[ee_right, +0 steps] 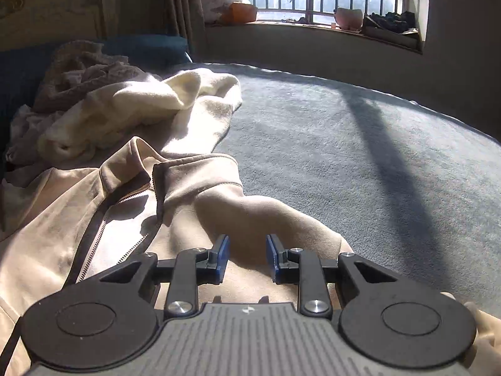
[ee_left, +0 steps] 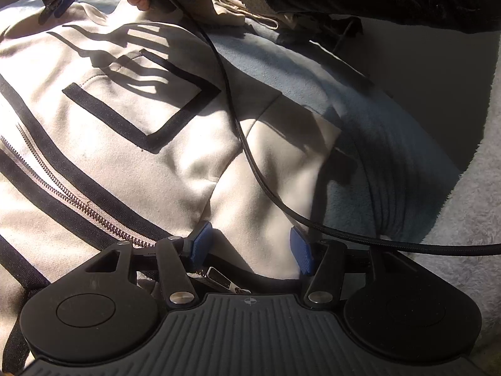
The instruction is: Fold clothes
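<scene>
Left gripper [ee_left: 250, 249] gaped over jacket [ee_left: 131, 131] hem, nothing pinched. Right gripper [ee_right: 247, 258] part-open above sleeve [ee_right: 266, 216]. Lay spread on bed [ee_right: 344, 144]. Soft, limp, light; best taken at hem or cuff.

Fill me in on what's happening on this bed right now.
A person is working on a beige zip-up jacket with black trim, spread flat on a blue-grey blanket, using a handheld gripper in each hand. The left gripper is down at the hem near the zipper end, jaws apart over the fabric. The right gripper is up by the collar and shoulder, jaws apart with nothing pinched. No fold is made yet. A cream garment lies bunched beyond the collar.
</scene>
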Action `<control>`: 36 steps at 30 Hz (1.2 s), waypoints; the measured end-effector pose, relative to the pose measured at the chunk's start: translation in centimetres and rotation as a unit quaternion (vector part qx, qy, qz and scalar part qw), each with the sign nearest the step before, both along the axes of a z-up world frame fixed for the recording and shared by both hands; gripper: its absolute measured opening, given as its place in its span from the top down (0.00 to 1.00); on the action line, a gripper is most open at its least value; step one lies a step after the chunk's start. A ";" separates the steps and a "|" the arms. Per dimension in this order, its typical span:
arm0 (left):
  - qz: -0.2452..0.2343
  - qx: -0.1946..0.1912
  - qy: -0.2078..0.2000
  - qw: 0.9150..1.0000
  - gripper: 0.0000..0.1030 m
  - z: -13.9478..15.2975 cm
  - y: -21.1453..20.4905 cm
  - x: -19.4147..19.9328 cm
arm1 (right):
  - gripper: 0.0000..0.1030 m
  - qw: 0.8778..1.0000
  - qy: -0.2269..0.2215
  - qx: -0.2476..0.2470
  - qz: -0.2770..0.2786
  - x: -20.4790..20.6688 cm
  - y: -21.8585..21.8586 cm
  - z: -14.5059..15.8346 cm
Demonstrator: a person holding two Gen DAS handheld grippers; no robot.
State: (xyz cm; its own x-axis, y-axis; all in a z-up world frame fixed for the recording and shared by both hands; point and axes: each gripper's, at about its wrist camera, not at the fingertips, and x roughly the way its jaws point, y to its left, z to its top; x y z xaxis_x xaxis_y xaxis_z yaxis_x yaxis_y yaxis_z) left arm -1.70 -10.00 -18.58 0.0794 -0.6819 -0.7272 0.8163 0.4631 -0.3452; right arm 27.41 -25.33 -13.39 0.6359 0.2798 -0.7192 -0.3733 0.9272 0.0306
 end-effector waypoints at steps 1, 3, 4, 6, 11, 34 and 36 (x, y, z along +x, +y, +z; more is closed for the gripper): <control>0.000 0.000 -0.001 1.000 0.46 0.0 0.0 -0.1 | 0.74 1.000 0.020 -0.013 -0.013 1.2 0.6 -1.6; 0.000 -0.001 -0.003 1.000 0.46 0.0 0.1 -0.1 | 0.74 0.999 0.026 -0.011 -0.033 2.9 0.9 -3.4; 0.000 -0.002 -0.002 1.000 0.46 0.0 0.1 -0.1 | 0.74 0.999 0.017 0.001 -0.045 3.3 1.0 -3.4; 0.002 -0.004 0.002 1.000 0.45 0.1 0.1 0.0 | 0.72 0.997 0.028 0.012 -0.066 3.8 1.2 -2.5; -0.001 -0.008 0.006 1.000 0.45 0.1 0.3 0.2 | 0.72 0.998 0.009 0.039 -0.053 3.2 1.8 1.1; -0.002 -0.028 0.029 0.999 0.45 0.0 1.0 1.1 | 0.88 0.989 0.065 0.128 -0.041 10.9 5.4 -2.5; -0.002 -0.028 0.030 0.999 0.45 0.0 1.1 1.1 | 0.83 0.988 0.070 0.124 -0.060 11.4 5.2 -4.1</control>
